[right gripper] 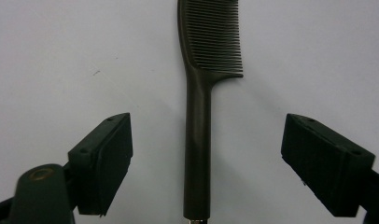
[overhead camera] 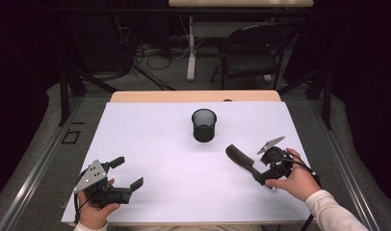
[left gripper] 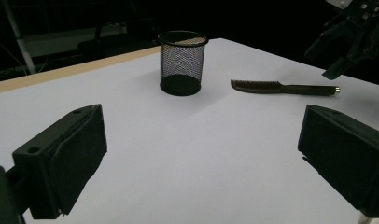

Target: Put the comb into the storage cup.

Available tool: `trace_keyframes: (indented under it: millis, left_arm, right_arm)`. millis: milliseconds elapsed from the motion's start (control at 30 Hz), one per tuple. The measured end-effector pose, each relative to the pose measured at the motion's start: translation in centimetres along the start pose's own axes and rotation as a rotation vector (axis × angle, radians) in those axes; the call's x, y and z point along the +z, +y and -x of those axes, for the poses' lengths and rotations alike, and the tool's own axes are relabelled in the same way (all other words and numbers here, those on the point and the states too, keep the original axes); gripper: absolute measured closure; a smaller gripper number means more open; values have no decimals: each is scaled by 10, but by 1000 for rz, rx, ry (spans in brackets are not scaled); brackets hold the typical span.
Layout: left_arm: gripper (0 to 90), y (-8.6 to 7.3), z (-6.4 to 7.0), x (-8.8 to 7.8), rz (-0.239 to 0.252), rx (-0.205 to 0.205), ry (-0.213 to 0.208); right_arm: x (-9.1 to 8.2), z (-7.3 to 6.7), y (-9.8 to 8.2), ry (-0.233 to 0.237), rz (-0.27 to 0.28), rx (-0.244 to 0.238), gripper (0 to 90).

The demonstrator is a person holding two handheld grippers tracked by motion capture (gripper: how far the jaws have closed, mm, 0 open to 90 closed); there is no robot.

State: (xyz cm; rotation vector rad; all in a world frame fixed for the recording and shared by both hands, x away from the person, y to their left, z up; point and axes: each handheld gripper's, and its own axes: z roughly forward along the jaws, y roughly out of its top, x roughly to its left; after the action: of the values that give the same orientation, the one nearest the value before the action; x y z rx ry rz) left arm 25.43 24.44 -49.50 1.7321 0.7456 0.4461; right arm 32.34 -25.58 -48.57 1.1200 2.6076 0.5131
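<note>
You are holding the right claw [overhead camera: 259, 177] in the lower right of the high view, directly over the handle end of the dark comb [overhead camera: 242, 160], which is lying flat on the white table [overhead camera: 155, 144]. In the right gripper view, the comb [right gripper: 199, 121] is running up the centre of the frame, handle at the bottom edge and teeth facing right in the upper part. The two jaws are standing on either side of the handle with bare table showing between each pad and the handle, so this claw is standing apart and is gripping nothing. In the high view, the comb is lying diagonally, its toothed end pointing toward the upper left and its handle toward the lower right, under your right hand [overhead camera: 295, 180]. A black mesh cup [overhead camera: 204, 124] is standing upright near the centre of the frame, up and to the left of the comb and apart from it. You are holding the left claw [overhead camera: 127, 172] in the lower left of the high view, resting low over the table, well apart from the comb. In the left gripper view, its jaws are standing wide with nothing between them; the mesh cup [left gripper: 182, 62] is sitting in the upper centre and the comb [left gripper: 283, 87] to its right.
</note>
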Motion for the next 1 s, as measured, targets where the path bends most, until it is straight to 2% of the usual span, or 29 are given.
trace_keyframes:
  millis: [167, 467, 633, 667, 767, 800, 867, 1000]
  left_arm:
    - [12, 0, 0, 0, 1, -2, 0]
    - [12, -1, 1, 1, -1, -1, 0]
    - [12, -1, 0, 1, -1, -1, 0]
    - [12, -1, 0, 1, -1, -1, 0]
    - [12, -1, 0, 1, -2, -2, 1]
    - [12, -1, 1, 1, -3, -1, -1]
    - [12, -1, 0, 1, -4, -1, -2]
    - [12, -1, 0, 2, -4, -2, -3]
  right_arm:
    - [3, -2, 3, -5, -31, -36, 196]
    - [9, -5, 7, 0, -64, -64, 233]
    - [13, -6, 8, 8, -117, -40, 259]
    - [16, -5, 8, 13, -88, -43, 263]
    - [13, -5, 12, 13, -160, -52, 288]
    - [15, -6, 11, 16, -132, -44, 288]
    - [16, -5, 12, 22, -115, -42, 288]
    - [18, -5, 14, 26, -126, -33, 288]
